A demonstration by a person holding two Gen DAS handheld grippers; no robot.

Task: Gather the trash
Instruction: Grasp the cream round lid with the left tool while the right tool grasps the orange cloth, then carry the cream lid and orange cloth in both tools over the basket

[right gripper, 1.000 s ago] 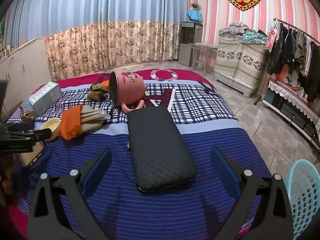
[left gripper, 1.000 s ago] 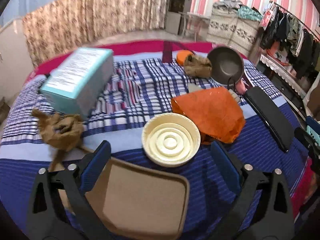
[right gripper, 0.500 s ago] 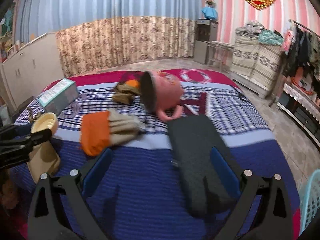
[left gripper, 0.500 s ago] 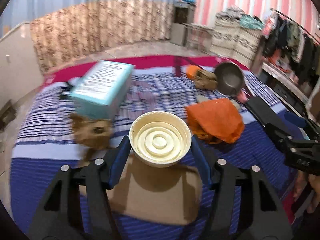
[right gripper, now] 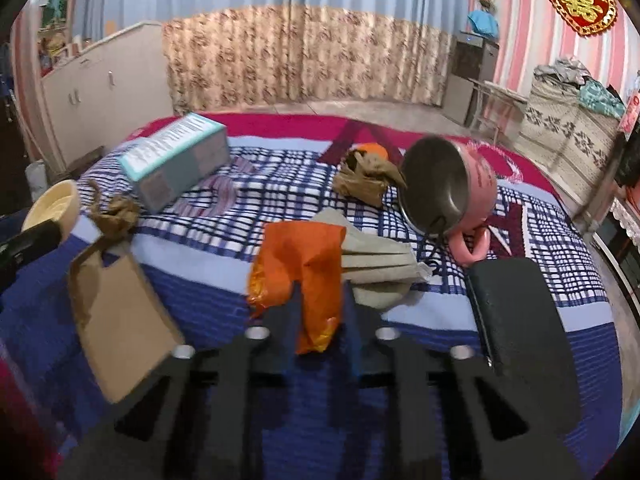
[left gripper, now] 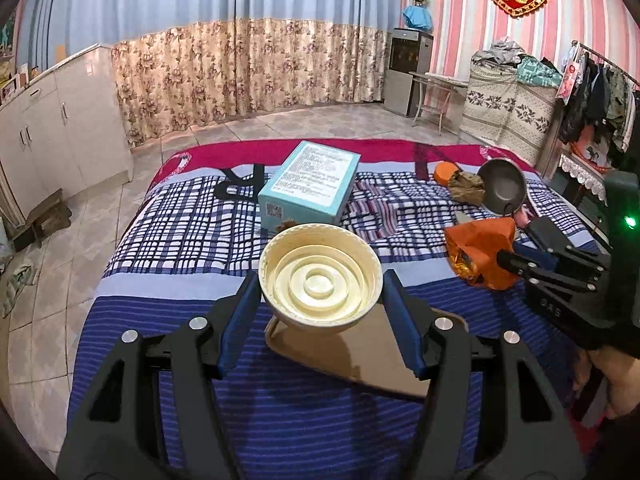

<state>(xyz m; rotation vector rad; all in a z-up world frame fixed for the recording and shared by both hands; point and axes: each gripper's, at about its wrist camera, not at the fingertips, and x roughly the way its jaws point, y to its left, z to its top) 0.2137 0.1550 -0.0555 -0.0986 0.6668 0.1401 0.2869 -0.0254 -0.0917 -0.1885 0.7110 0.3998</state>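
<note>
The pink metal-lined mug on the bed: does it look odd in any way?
Yes. The pink metal-lined mug lies tipped on its side on the checked bedcover, mouth facing the camera, handle down. Nothing has visibly spilled from it.

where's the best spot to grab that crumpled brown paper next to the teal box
Grip the crumpled brown paper across its bunched middle, coming from above with jaws straddling the wad. It lies loose on the bedspread, twisted into a lump with a tail sticking up, so the thick core probably gives the firmest pinch. The teal box crowds its far side.
</note>
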